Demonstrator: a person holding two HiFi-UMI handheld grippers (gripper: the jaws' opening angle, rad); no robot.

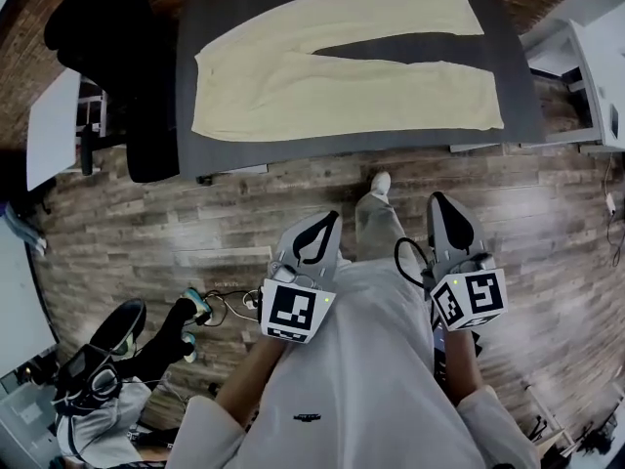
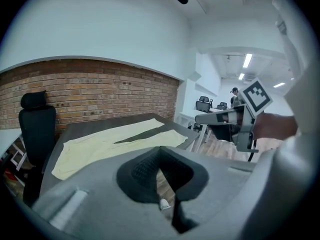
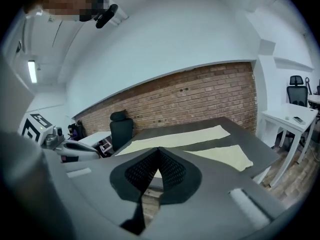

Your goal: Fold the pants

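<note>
Cream pants lie flat on the dark worktop by the brick wall; I hold the left hand-held gripper and right hand-held gripper closed, empty, over plank floor.

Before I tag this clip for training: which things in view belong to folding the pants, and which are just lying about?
Part of the job: pants, flat on the dark table; left gripper and right gripper, both shut, empty, short of the table.
Lying about: black office chair; white side desk; black gear on the floor.
</note>
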